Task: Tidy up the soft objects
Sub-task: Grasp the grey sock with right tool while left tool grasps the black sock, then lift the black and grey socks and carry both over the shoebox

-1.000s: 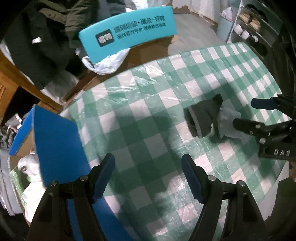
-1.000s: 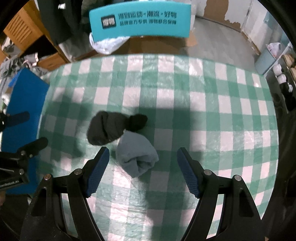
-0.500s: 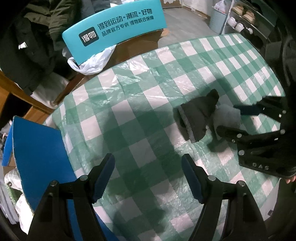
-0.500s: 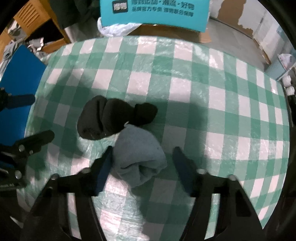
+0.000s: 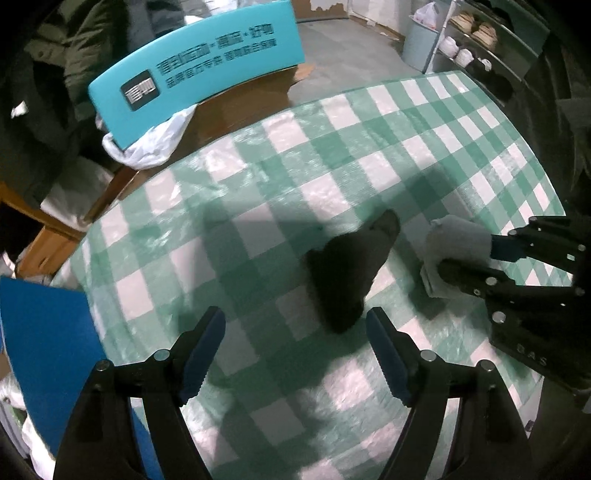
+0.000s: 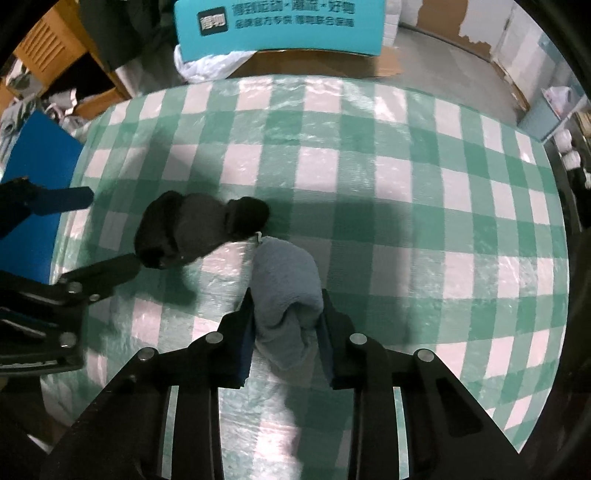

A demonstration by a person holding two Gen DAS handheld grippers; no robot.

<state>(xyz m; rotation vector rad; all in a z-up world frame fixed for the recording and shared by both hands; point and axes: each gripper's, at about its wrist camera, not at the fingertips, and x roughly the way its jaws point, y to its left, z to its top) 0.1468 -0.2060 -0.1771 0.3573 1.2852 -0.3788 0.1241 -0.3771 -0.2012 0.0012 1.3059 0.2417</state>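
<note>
Grey bundle: a rolled light grey soft item [image 6: 286,280], towel-like in texture, lies on the checked cloth in the near middle of the right wrist view, its near end pinched in from both sides; in the left wrist view it shows pale at the right [image 5: 452,230].
Dark bundle: a rolled black and dark grey soft item [image 6: 192,229] lies just far-left of the grey bundle, the two almost touching at one corner; whether they touch I cannot tell. In the left wrist view it sits mid-table [image 5: 349,271], just beyond the left gripper's fingertips.
Right gripper: the right gripper [image 6: 286,317] is clenched on the grey bundle, both blue pads pressing into its sides.
Left gripper: the left gripper [image 5: 295,356] hangs released, jaws spread wide with nothing between them, above the cloth and near the dark bundle; seen from the right wrist it enters at the left edge [image 6: 96,232].
Table: a table under a green and white checked cloth [image 6: 406,177] with a shiny film.
Left side: a blue flat panel [image 5: 44,354] stands beside the table's left edge.
Far side: a teal sign with white print [image 6: 280,26] stands beyond the table, a white plastic bag [image 6: 210,66] below it.
Far right: shelves holding shoes [image 5: 476,40] and a pale bin [image 5: 421,44].
</note>
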